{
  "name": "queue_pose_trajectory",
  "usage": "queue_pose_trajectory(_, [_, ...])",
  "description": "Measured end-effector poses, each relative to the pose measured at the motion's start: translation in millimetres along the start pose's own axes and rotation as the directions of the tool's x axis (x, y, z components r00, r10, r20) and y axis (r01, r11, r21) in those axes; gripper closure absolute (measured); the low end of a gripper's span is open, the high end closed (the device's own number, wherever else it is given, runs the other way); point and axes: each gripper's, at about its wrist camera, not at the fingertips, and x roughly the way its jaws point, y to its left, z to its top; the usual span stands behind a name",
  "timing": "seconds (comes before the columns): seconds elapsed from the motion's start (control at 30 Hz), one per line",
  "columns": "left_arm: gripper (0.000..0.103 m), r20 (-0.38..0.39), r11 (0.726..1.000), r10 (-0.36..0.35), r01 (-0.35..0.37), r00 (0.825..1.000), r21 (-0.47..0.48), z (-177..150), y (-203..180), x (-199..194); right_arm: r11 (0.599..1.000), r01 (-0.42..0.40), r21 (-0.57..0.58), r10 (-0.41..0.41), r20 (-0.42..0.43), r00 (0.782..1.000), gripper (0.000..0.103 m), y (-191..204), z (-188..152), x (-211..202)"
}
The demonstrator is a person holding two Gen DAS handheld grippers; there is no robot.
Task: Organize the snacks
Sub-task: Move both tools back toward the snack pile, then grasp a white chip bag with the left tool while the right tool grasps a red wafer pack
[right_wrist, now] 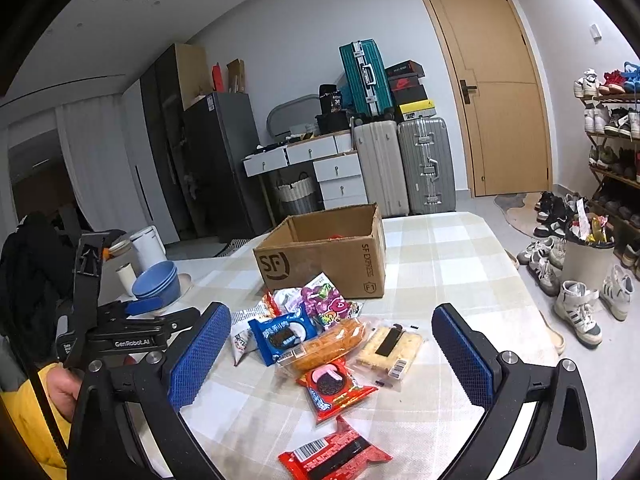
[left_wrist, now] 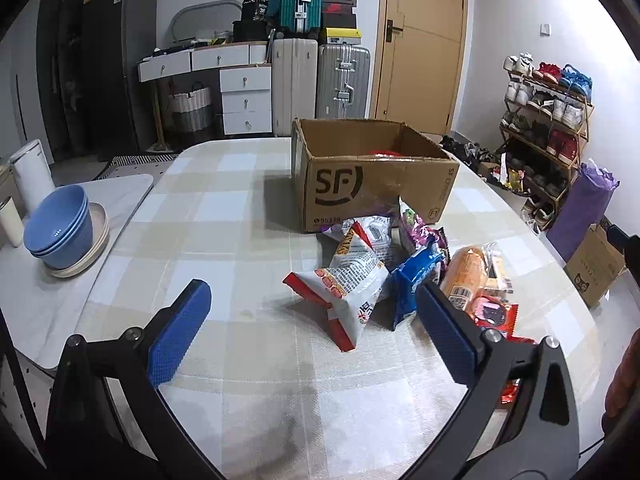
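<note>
Snacks (right_wrist: 320, 344) are heaped on the table (right_wrist: 440, 248) before the box (right_wrist: 320, 260); one red item is seen inside. Both tools, left (left_wrist: 312, 320) and right (right_wrist: 332, 352), are held wide open, empty.

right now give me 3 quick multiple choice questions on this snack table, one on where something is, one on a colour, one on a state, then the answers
1. Where do the snack packets lie?
A. inside the box
B. on the tablecloth in front of the box
C. on the floor

2. What colour are the stacked bowls?
A. blue
B. red
C. green

3. How does the right gripper stand?
A. shut on a packet
B. shut on nothing
C. open, holding nothing

Answers
1: B, the packets are heaped on the checked cloth just short of the cardboard box.
2: A, both views show blue bowls at the table's side.
3: C, its blue pads stand wide apart above the packets, as do those of the left gripper.
</note>
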Motion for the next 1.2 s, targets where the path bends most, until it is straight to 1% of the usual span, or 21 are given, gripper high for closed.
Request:
queue_pose_trajectory(0.1, [0.001, -0.015, 1.000, 0.006, -0.005, 1.000, 0.025, 4.7, 0.8, 11.5, 1.000, 0.001, 0.007, -0.001, -0.017, 1.000, 0.001, -3.6, -1.5, 1.4])
queue_pose_trajectory(0.17, [0.001, -0.046, 1.000, 0.003, -0.002, 0.999, 0.026, 7.1, 2.6, 29.1, 1.000, -0.003, 0.017, 0.003, -0.025, 1.000, 0.001, -6.9, -5.0, 5.2])
queue_pose_trajectory(0.3, [0.001, -0.110, 0.998, -0.053, 0.051, 0.993, -0.022, 11.8, 10.7, 61.2, 0.999, -0.004, 0.038, 0.005, -0.041, 0.999, 0.001, -14.2, -10.2, 13.1])
queue_pose_trajectory(0.37, [0.001, -0.161, 0.994, -0.096, 0.086, 0.982, -0.071, 12.9, 14.3, 85.0, 0.999, -0.006, 0.050, 0.009, -0.048, 0.999, 0.001, -16.2, -12.1, 15.8])
queue_pose_trajectory(0.5, [0.001, -0.208, 0.980, -0.173, 0.146, 0.963, -0.138, 13.1, 18.8, 120.7, 0.998, -0.014, 0.064, 0.018, -0.061, 0.998, 0.001, -21.1, -14.2, 23.1])
queue_pose_trajectory(0.53, [0.004, -0.223, 0.975, -0.188, 0.155, 0.957, -0.157, 13.2, 19.9, 130.9, 0.998, -0.016, 0.067, 0.020, -0.064, 0.998, 0.001, -21.9, -14.7, 25.4])
queue_pose_trajectory(0.6, [0.006, -0.231, 0.969, -0.202, 0.159, 0.952, -0.191, 12.8, 20.9, 145.5, 0.997, -0.020, 0.073, 0.025, -0.073, 0.997, 0.001, -24.6, -15.7, 29.7])
queue_pose_trajectory(0.67, [0.015, -0.239, 0.958, -0.241, 0.192, 0.941, -0.211, 13.9, 20.2, 158.7, 0.997, -0.019, 0.078, 0.026, -0.084, 0.996, 0.001, -26.9, -16.8, 34.2])
queue_pose_trajectory(0.7, [0.017, -0.244, 0.952, -0.263, 0.211, 0.933, -0.221, 13.9, 20.3, 165.4, 0.996, -0.021, 0.082, 0.028, -0.088, 0.996, 0.001, -28.1, -17.2, 35.5])
queue_pose_trajectory(0.77, [0.032, -0.246, 0.934, -0.314, 0.252, 0.917, -0.254, 12.5, 21.3, 176.8, 0.996, -0.025, 0.090, 0.033, -0.098, 0.995, 0.001, -29.9, -18.4, 39.4])
queue_pose_trajectory(0.8, [0.035, -0.240, 0.923, -0.343, 0.277, 0.908, -0.268, 12.8, 21.8, 181.3, 0.995, -0.025, 0.092, 0.034, -0.101, 0.994, 0.001, -30.6, -18.8, 40.8])
queue_pose_trajectory(0.83, [0.042, -0.240, 0.919, -0.353, 0.288, 0.904, -0.268, 13.7, 21.5, 185.5, 0.995, -0.025, 0.095, 0.035, -0.104, 0.994, 0.001, -31.2, -19.6, 42.1])
queue_pose_trajectory(0.87, [0.045, -0.242, 0.916, -0.363, 0.298, 0.900, -0.267, 13.9, 21.0, 188.2, 0.995, -0.027, 0.098, 0.038, -0.106, 0.994, 0.001, -31.8, -19.9, 42.7])
queue_pose_trajectory(0.93, [0.046, -0.238, 0.917, -0.364, 0.302, 0.900, -0.260, 14.3, 18.6, 191.5, 0.994, -0.031, 0.101, 0.042, -0.110, 0.993, 0.001, -32.2, -20.4, 43.3])
queue_pose_trajectory(0.97, [0.050, -0.234, 0.916, -0.367, 0.306, 0.900, -0.259, 14.6, 17.9, 193.1, 0.994, -0.032, 0.102, 0.044, -0.112, 0.993, 0.001, -31.8, -20.6, 43.8])
queue_pose_trajectory(1.07, [0.055, -0.228, 0.913, -0.372, 0.311, 0.899, -0.264, 15.7, 19.7, 198.0, 0.994, -0.037, 0.100, 0.048, -0.113, 0.992, 0.001, -30.2, -20.8, 42.9])
queue_pose_trajectory(1.17, [0.056, -0.223, 0.924, -0.350, 0.296, 0.910, -0.244, 16.1, 21.7, 195.9, 0.994, -0.034, 0.103, 0.046, -0.119, 0.992, 0.001, -29.4, -20.2, 40.0])
queue_pose_trajectory(1.2, [0.056, -0.216, 0.923, -0.351, 0.297, 0.911, -0.245, 10.0, 32.6, 183.6, 0.993, -0.040, 0.109, 0.053, -0.123, 0.991, 0.001, -29.8, -20.0, 38.8])
